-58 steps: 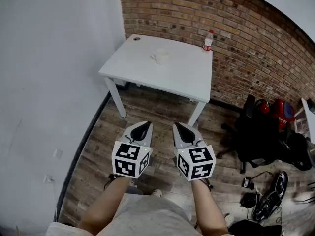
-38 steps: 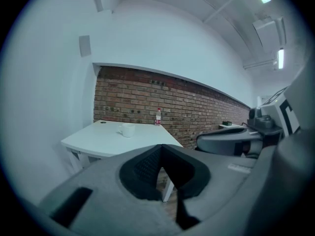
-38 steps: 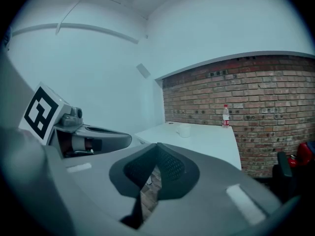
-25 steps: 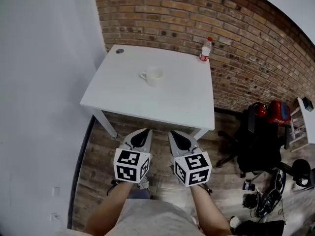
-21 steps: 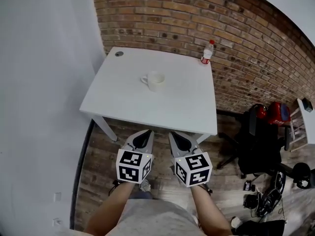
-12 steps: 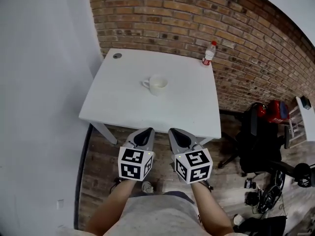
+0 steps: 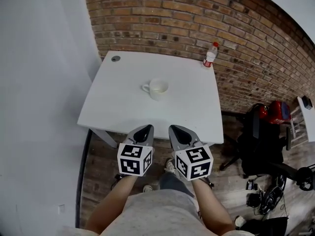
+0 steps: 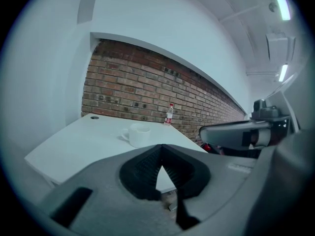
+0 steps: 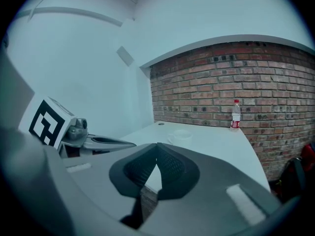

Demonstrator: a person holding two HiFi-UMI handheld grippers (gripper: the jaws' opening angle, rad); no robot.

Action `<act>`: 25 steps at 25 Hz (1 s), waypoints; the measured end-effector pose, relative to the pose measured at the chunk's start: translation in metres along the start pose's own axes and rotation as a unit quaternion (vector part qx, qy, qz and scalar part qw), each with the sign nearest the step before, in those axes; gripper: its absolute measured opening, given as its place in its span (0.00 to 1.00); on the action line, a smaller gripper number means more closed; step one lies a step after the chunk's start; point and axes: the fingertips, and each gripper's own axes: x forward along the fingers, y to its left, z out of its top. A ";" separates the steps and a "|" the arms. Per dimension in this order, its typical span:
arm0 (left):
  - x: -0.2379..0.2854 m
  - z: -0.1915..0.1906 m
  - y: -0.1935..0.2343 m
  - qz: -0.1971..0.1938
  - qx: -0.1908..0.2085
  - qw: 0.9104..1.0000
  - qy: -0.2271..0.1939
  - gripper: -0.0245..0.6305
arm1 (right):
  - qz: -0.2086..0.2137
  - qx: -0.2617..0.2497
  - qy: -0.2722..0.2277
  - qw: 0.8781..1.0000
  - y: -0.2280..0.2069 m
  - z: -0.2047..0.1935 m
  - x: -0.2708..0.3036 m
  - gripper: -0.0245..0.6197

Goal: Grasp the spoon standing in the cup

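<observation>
A white cup (image 7: pixel 158 88) with its handle to the left stands near the middle of the white table (image 7: pixel 118 107). I cannot make out a spoon in it from here. Both grippers hover side by side at the table's near edge, well short of the cup. My left gripper (image 7: pixel 147 127) is shut with nothing in it, and so is my right gripper (image 7: pixel 173 128). In the left gripper view the cup (image 8: pixel 139 134) lies beyond the closed tips (image 8: pixel 161 146). It looks small in the right gripper view (image 9: pixel 181 134), past the tips (image 9: pixel 157 144).
A plastic bottle (image 7: pixel 210 55) with a red label stands at the table's far right corner by the brick wall (image 7: pixel 197 18). A round grommet (image 7: pixel 115 58) sits at the far left corner. A black office chair (image 7: pixel 261 141), a red bag (image 7: pixel 278 111) and cables lie on the floor at right.
The person has walked up to the table, so it and the cup are nearer and larger. Both grippers stayed shut, side by side, and now reach the table's near edge.
</observation>
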 end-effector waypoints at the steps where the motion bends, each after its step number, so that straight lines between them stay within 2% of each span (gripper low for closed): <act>1: 0.005 0.001 0.003 0.002 -0.004 1.000 0.000 0.03 | 0.002 -0.001 -0.001 1.000 -0.004 0.001 0.005 0.05; 8: 0.053 0.017 0.023 0.035 -0.017 0.999 -0.010 0.04 | 0.035 -0.006 -0.016 0.999 -0.038 0.019 0.046 0.05; 13: 0.095 0.028 0.040 0.068 -0.046 0.996 -0.022 0.08 | 0.063 -0.012 -0.005 0.998 -0.066 0.024 0.078 0.05; 25: 0.170 0.031 0.082 0.157 -0.118 0.980 -0.022 0.14 | 0.133 -0.024 0.025 0.991 -0.124 0.028 0.136 0.05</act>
